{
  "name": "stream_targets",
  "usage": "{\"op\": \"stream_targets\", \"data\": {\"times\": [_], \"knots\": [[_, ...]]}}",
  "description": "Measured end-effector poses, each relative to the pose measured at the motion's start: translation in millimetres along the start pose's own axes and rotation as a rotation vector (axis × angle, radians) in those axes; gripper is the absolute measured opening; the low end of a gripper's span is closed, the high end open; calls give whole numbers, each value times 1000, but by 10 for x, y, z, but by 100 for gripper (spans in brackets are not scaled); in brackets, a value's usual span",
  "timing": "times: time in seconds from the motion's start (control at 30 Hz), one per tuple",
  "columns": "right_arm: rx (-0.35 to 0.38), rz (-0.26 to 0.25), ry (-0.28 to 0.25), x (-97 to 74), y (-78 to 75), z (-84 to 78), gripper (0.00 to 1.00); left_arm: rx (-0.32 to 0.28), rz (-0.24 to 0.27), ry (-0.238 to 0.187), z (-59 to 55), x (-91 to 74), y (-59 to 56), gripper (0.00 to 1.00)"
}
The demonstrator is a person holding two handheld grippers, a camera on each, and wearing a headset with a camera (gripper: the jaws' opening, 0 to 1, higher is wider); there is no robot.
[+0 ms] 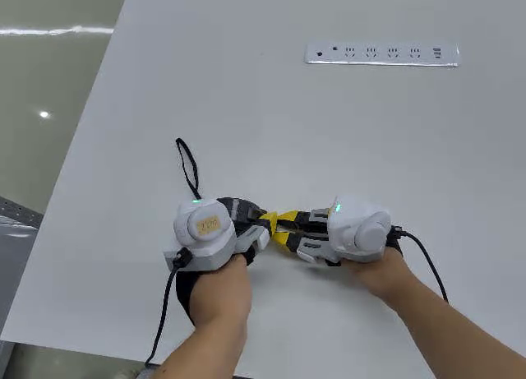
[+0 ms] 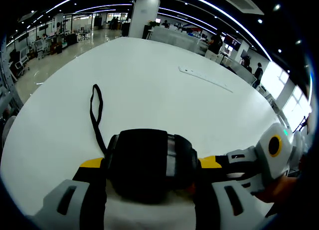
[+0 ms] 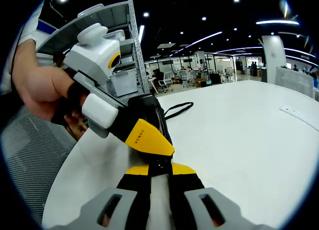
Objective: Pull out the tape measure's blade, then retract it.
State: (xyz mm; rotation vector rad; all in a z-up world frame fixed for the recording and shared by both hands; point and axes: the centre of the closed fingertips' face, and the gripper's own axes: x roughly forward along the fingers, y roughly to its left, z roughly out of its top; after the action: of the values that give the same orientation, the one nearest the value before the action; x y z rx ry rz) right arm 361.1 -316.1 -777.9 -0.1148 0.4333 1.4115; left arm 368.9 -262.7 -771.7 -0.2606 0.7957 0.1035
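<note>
The tape measure (image 1: 241,212) is a black round case with a black wrist strap (image 1: 188,167) trailing away over the white table (image 1: 271,124). My left gripper (image 1: 251,223) is shut on the case, whose body (image 2: 149,162) sits between the yellow-tipped jaws in the left gripper view. My right gripper (image 1: 284,228) comes in from the right and meets the case's front. In the right gripper view its jaws (image 3: 159,169) stand close together right at the case (image 3: 149,113). The blade's end is hidden between the tips. The left gripper's yellow finger (image 3: 147,138) presses the case's side.
A white power strip (image 1: 382,54) lies at the table's far right, also visible in the left gripper view (image 2: 204,76). The table's left edge (image 1: 78,140) drops to a shiny floor. Cables run from both grippers toward the near edge.
</note>
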Motion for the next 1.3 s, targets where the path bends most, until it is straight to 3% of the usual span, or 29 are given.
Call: {"op": "stream_targets", "data": {"times": [0.67, 0.93, 1.0, 1.1, 1.3], "knots": [[-34, 7, 10, -4, 20, -8, 16, 46, -17, 2, -9, 9, -7, 71], [-44, 7, 18, -25, 20, -20, 19, 86, -26, 11, -29, 7, -11, 72], [-44, 6, 19, -28, 17, -19, 19, 122, -22, 15, -30, 0, -6, 71], [-38, -1, 18, -31, 16, -18, 21, 95, -29, 19, -51, -3, -3, 71], [-44, -11, 24, -55, 32, -23, 24, 118, -32, 20, -60, -1, -8, 71]]}}
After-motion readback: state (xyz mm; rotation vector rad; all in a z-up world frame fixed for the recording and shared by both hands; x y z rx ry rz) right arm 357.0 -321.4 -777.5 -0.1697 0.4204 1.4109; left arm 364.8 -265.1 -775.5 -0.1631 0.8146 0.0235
